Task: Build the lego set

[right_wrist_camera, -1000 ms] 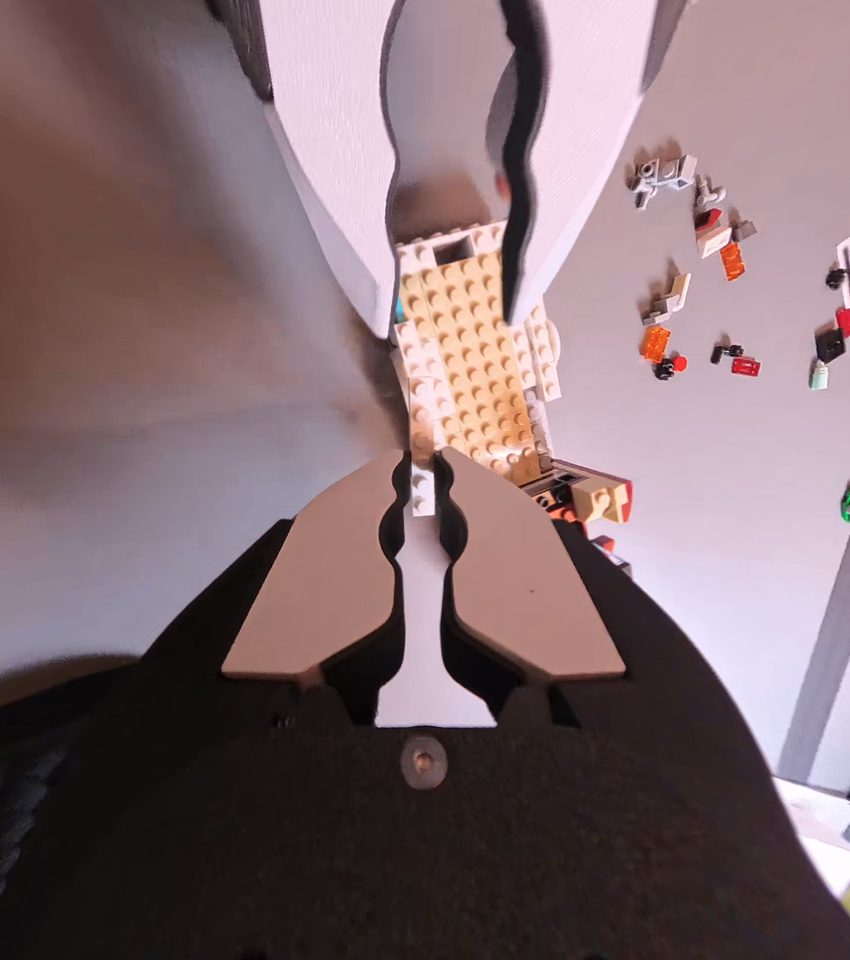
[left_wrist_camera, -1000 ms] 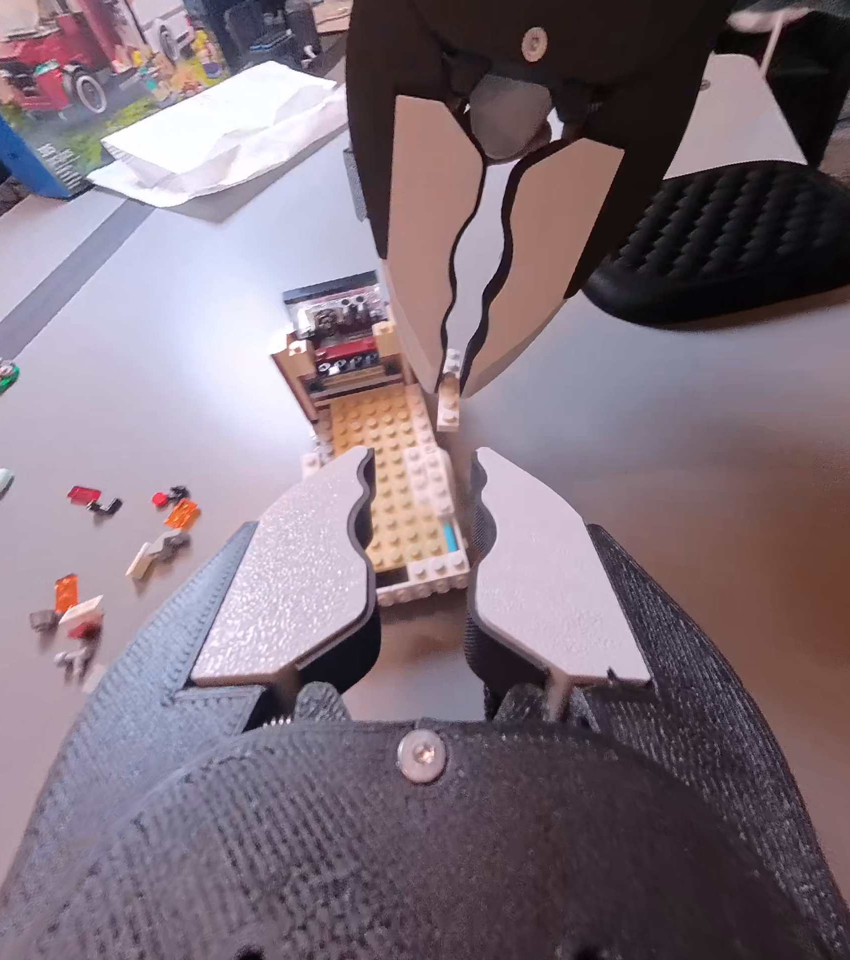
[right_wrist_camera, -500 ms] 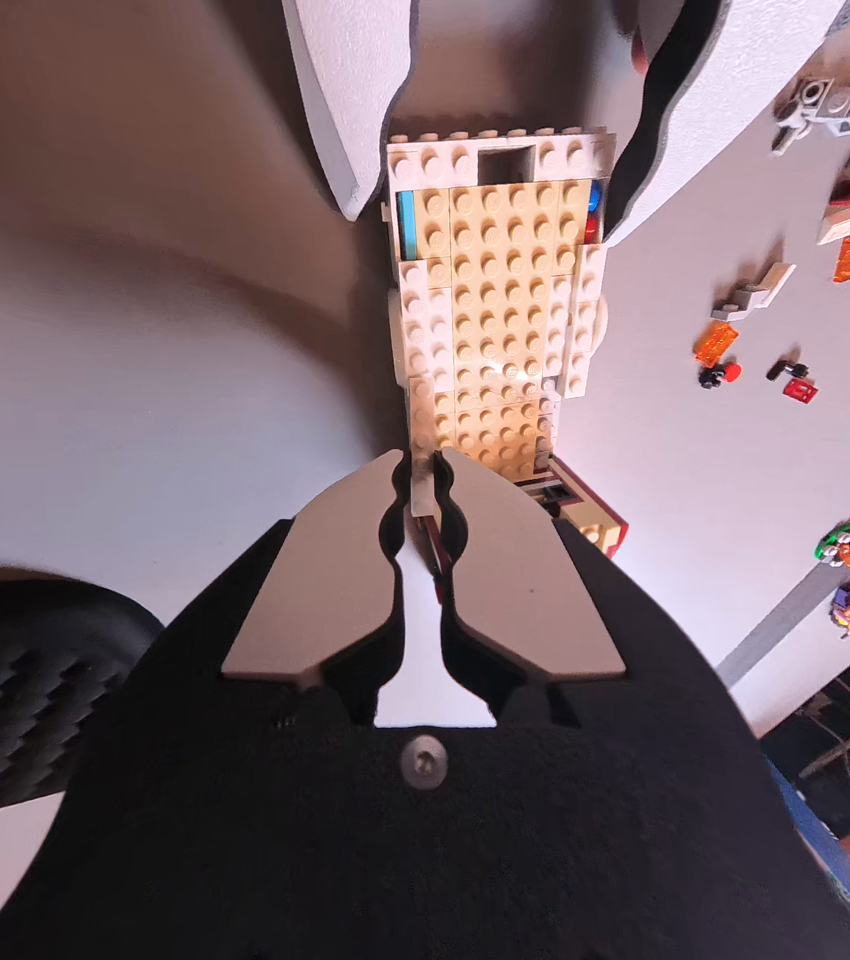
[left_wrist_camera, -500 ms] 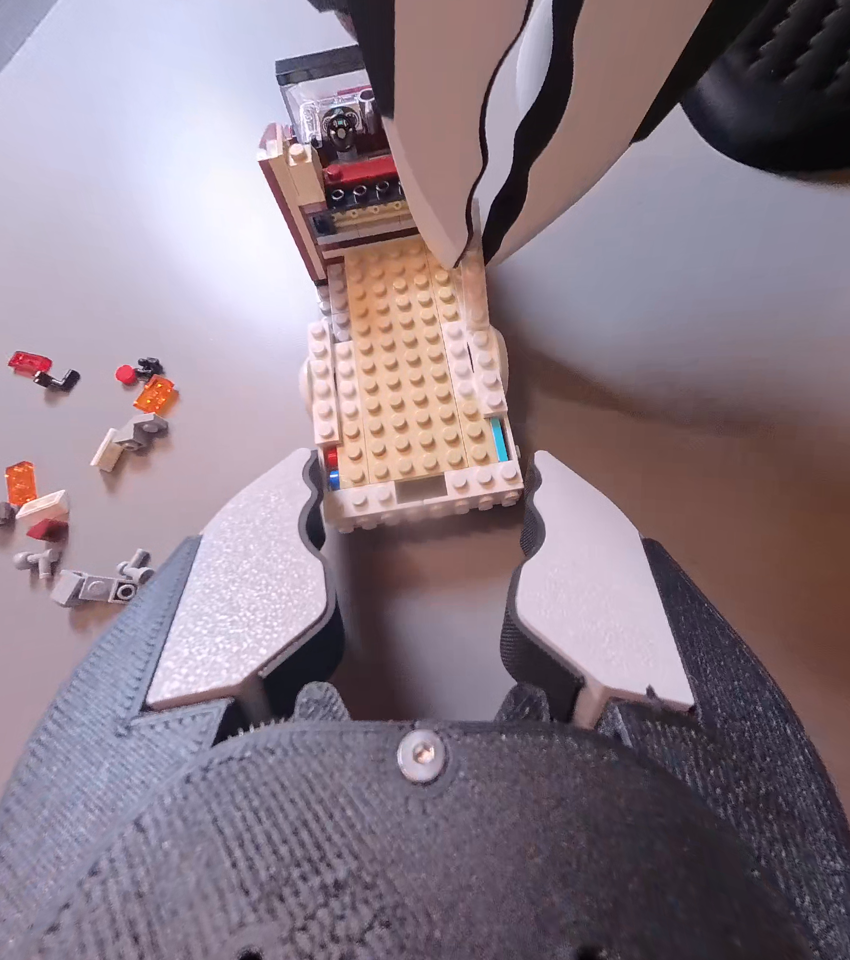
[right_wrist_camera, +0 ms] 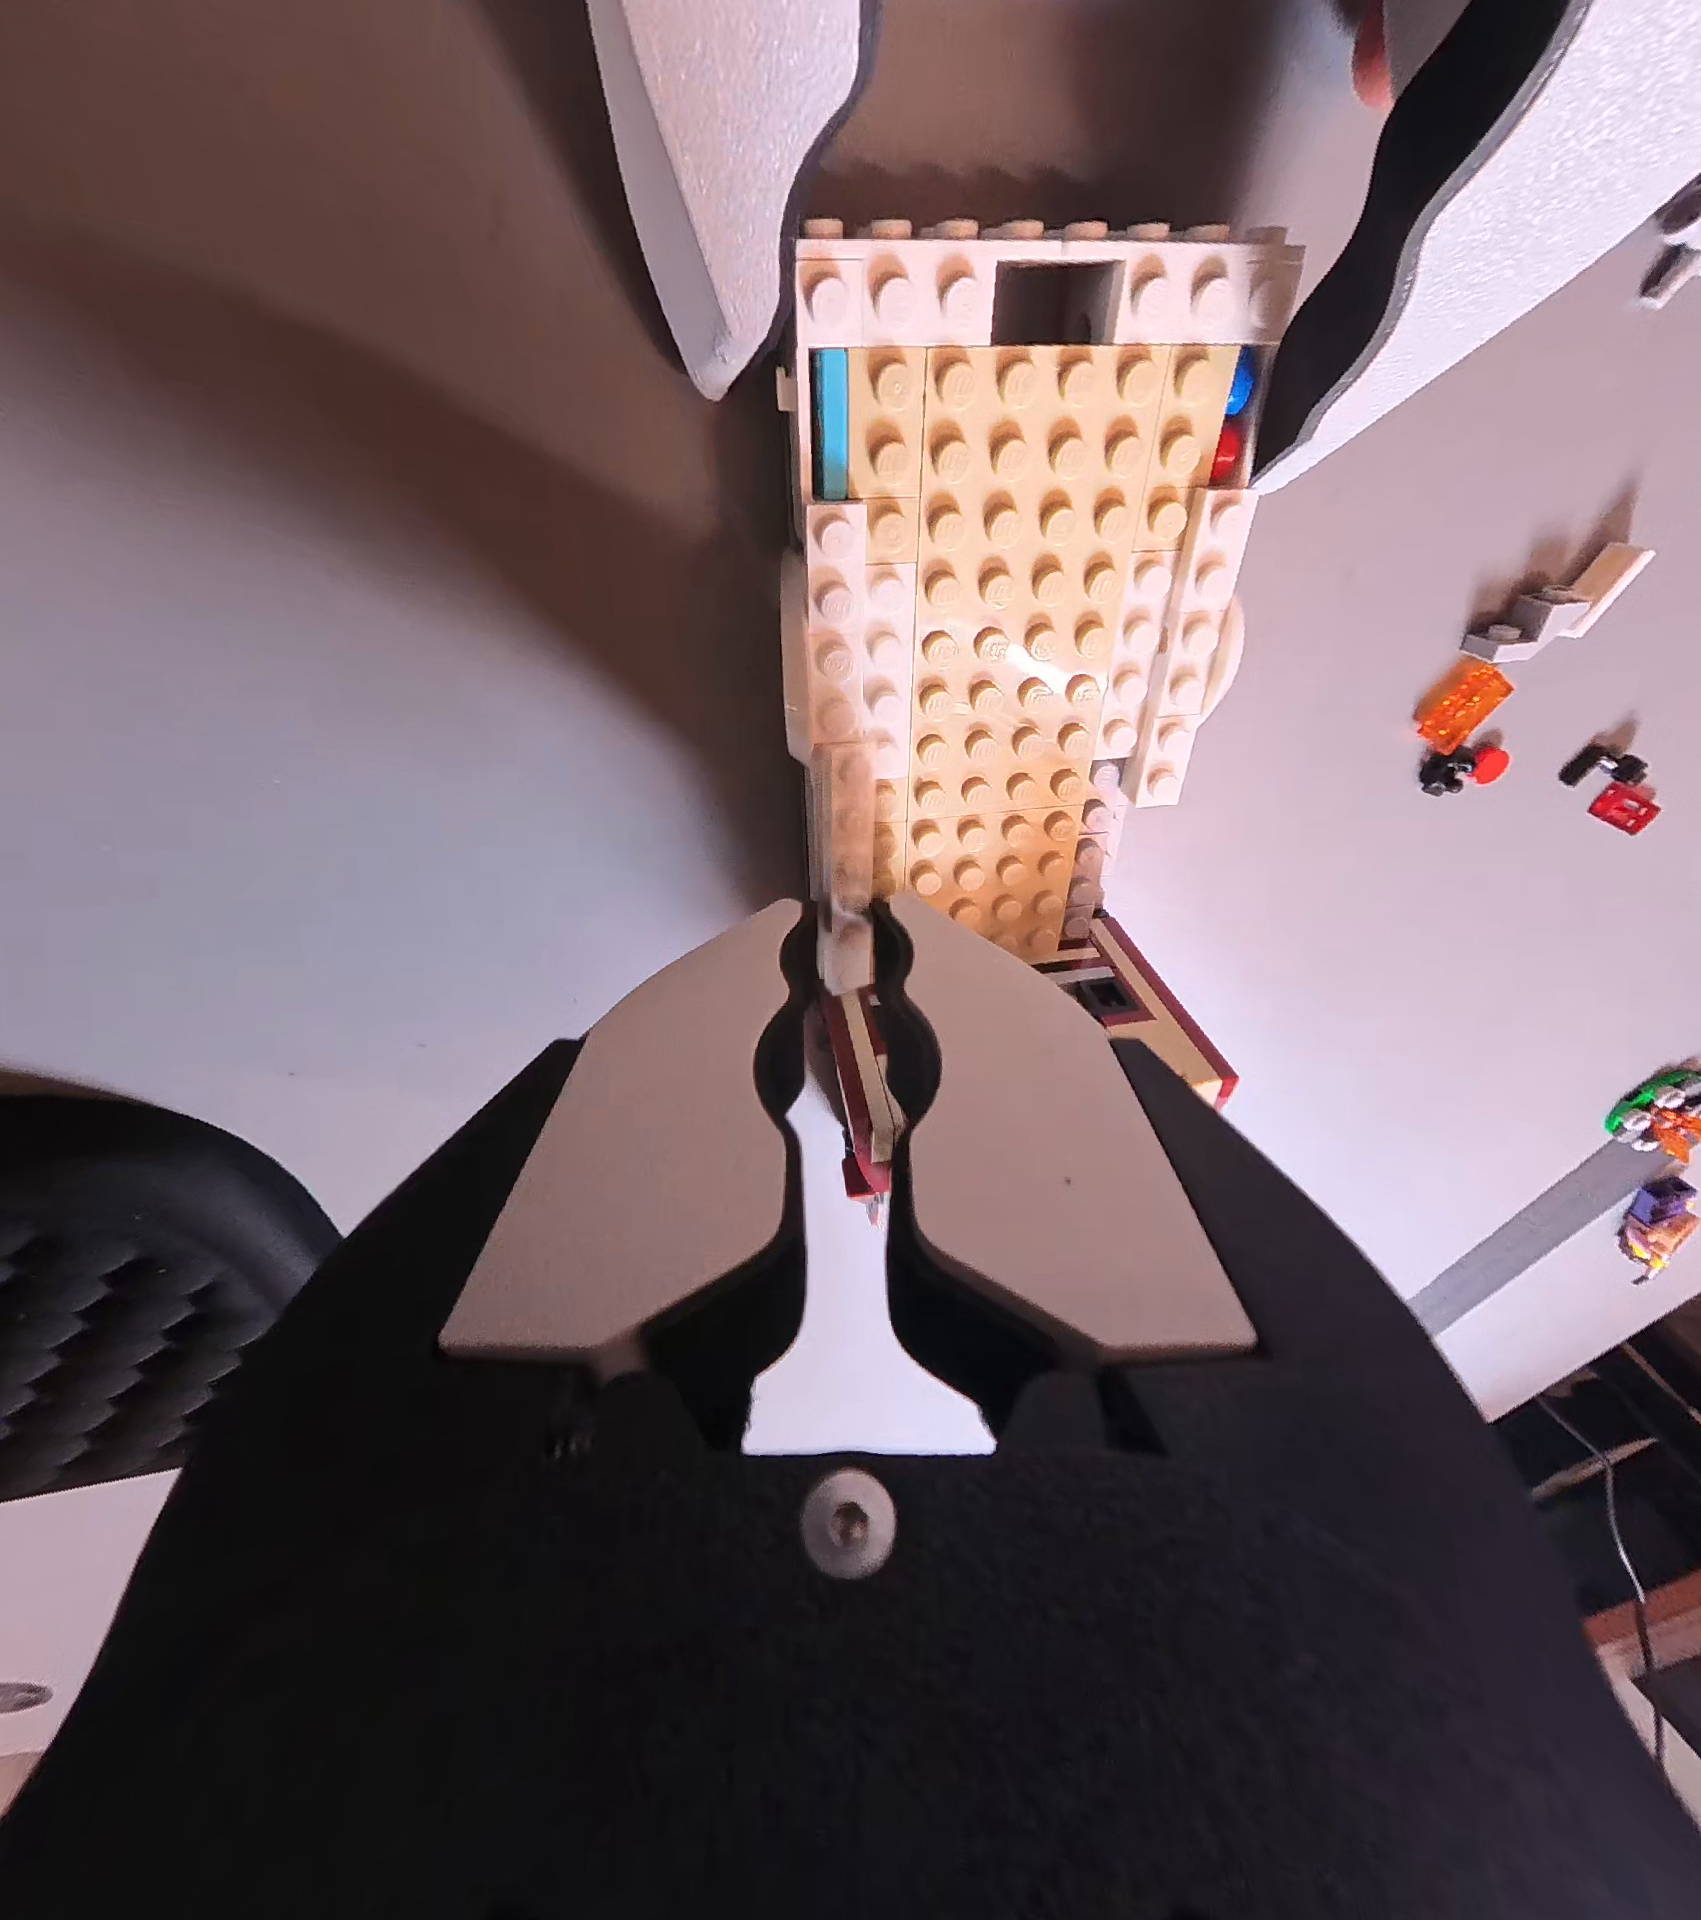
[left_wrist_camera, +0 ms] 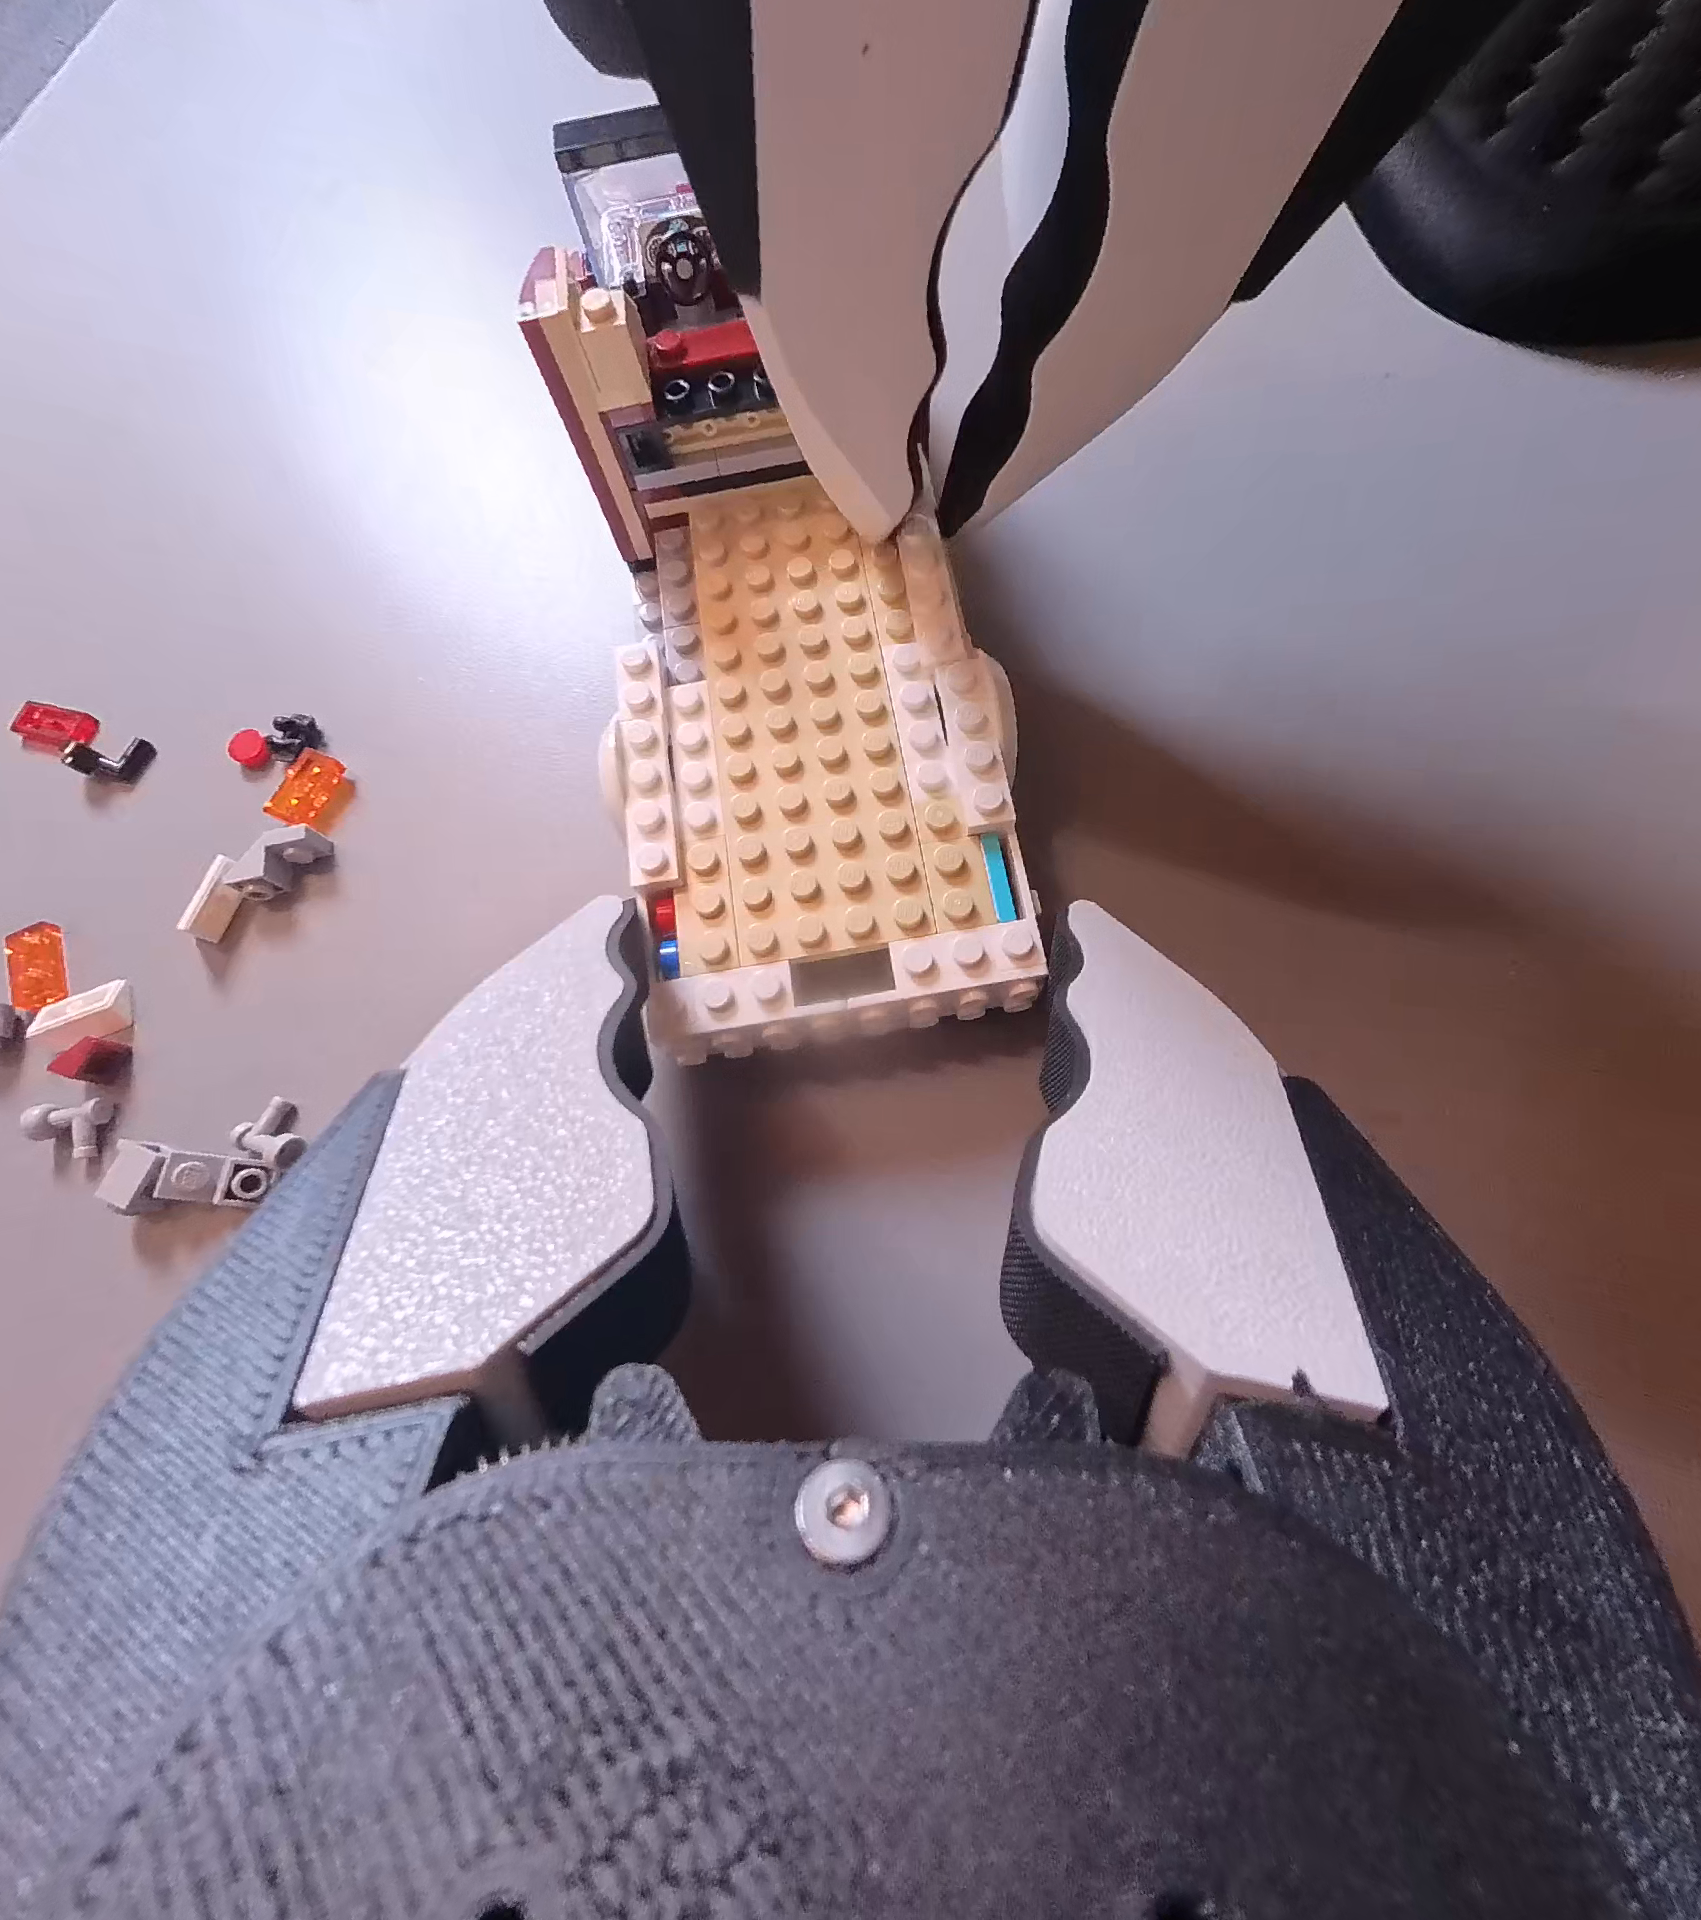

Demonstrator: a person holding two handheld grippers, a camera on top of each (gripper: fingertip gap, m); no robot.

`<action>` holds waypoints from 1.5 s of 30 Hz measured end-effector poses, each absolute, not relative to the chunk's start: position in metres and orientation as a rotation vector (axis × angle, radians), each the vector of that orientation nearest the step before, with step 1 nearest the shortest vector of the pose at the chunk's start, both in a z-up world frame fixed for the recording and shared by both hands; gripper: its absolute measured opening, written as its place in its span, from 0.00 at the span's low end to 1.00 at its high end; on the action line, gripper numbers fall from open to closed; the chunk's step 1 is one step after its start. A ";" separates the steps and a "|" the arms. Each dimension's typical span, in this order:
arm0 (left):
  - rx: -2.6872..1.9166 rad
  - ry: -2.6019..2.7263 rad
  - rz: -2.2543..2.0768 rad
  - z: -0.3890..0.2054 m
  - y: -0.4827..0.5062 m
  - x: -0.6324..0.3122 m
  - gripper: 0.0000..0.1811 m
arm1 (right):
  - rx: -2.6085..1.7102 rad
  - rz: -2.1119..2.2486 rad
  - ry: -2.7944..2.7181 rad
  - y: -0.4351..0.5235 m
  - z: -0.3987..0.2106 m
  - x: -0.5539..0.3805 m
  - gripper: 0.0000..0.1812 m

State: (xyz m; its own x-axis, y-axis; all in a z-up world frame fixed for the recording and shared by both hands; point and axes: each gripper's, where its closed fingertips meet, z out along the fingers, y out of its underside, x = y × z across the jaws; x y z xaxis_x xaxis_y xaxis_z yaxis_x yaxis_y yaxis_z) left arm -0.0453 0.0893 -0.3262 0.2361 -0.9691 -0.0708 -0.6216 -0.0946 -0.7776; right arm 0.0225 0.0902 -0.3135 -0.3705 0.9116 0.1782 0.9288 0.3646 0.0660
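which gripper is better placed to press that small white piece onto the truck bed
Right. The right gripper already pinches the small white piece at the truck bed edge; the left gripper is open at the rear.

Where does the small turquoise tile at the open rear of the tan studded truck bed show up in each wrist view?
Left wrist view: turquoise tile, right of centre, beside the open left gripper.
Right wrist view: upper centre, on the bed's left edge.
Shared landmark: rectangular gap in the white rear row.

I can read no writing anywhere; the studs of the tan and white brick-built truck bed point(right_wrist_camera: 1007, 582) carry embossed marks too small to make out.
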 end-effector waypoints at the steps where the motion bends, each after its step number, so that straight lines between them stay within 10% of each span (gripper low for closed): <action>1: -1.803 1.466 -0.624 -0.326 0.089 -0.045 0.41 | -1.700 -0.227 -2.501 0.090 -0.314 0.023 0.07; 11: -1.803 1.463 -0.627 -0.326 0.090 -0.045 0.41 | -1.773 -0.083 -2.337 0.090 -0.297 0.019 0.09; 25: -1.822 1.453 -0.603 -0.327 0.084 -0.042 0.41 | -2.123 0.355 -0.771 0.087 -0.286 0.021 0.00; 45: -1.823 1.447 -0.614 -0.327 0.084 -0.042 0.41 | -2.163 0.289 -0.700 0.090 -0.306 0.017 0.00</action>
State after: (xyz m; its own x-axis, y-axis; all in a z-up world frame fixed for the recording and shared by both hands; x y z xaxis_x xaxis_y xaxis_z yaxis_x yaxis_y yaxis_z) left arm -0.0424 0.0841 -0.3266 0.2571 -0.9641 -0.0663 -0.6221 -0.1126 -0.7748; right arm 0.0174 0.0902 -0.3057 0.8188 0.5732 0.0319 0.3837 -0.5051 -0.7731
